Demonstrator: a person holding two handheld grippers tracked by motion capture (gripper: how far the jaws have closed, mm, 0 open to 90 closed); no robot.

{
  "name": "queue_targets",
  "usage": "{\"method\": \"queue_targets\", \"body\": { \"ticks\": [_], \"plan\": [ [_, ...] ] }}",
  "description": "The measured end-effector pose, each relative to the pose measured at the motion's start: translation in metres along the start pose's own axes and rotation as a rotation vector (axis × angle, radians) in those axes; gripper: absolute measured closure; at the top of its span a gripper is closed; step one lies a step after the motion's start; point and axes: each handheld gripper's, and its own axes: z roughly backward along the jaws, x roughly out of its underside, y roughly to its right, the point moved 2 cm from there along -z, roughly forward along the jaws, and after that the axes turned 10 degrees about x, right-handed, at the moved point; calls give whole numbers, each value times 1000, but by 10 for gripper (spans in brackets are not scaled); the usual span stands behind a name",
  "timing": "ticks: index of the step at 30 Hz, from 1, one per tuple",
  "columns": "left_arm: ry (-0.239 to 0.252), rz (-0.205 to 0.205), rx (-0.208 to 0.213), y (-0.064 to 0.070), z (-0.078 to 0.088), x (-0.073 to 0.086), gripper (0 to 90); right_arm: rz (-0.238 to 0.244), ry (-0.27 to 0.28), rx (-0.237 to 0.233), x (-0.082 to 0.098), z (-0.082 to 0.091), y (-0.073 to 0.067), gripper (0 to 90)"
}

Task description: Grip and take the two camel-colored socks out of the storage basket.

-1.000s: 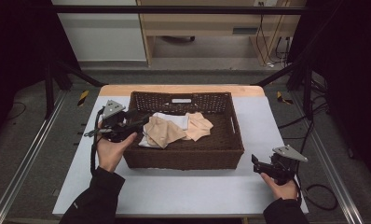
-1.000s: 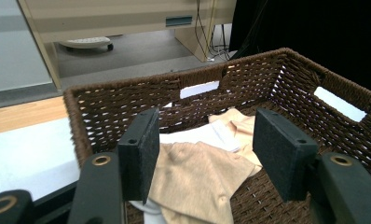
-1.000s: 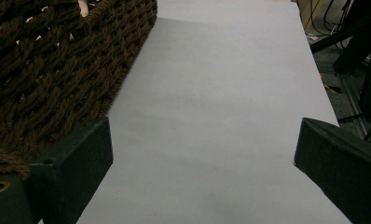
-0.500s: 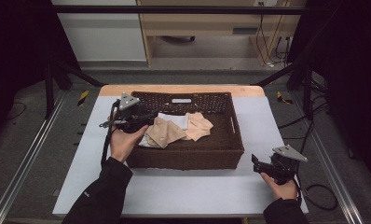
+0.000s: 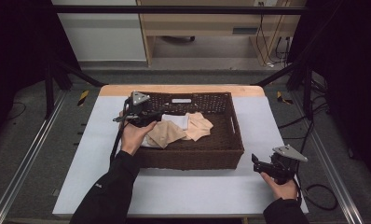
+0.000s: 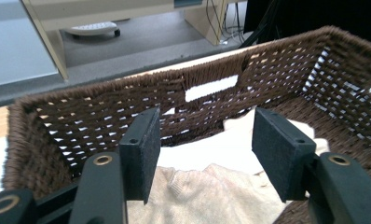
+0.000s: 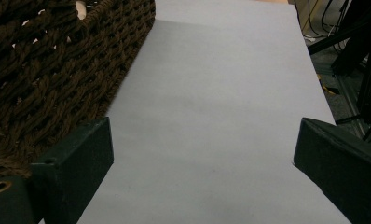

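A dark brown wicker basket [image 5: 221, 154] stands in the middle of the table. Inside lie a beige knit garment [image 5: 167, 134], a second beige piece [image 5: 200, 126] and a white cloth [image 5: 176, 120]. My left gripper [image 5: 154, 120] reaches over the basket's left rim and is open. In the left gripper view its jaws [image 6: 211, 154] stand wide apart just above the beige knit [image 6: 207, 191] and a pale cloth [image 6: 221, 149], gripping nothing. My right gripper [image 5: 258, 163] rests low at the basket's front right corner, open [image 7: 202, 154] over bare table, with the basket wall [image 7: 48, 70] at its left.
The table [image 5: 104, 186] has a pale grey cover with a wooden edge at the back. The basket's far wall has a handle slot [image 6: 211, 87]. Metal rails run along both sides, and cables lie on the floor at right [image 5: 323, 196].
My left hand has moved right and down, from beside the basket's left wall to over its rim and into it. The jaws have stayed open. The right gripper has not moved.
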Motion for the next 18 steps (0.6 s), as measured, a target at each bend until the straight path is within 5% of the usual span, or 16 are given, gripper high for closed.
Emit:
{"method": "queue_targets", "body": {
  "ticks": [9, 18],
  "plan": [
    [-57, 0, -2, -4, -21, 14, 387, 2, -1, 0, 0, 0, 0, 50],
    [-168, -8, 1, -5, -31, 31, 392, 5, 1, 4, 0, 0, 0, 51]
  ]
}}
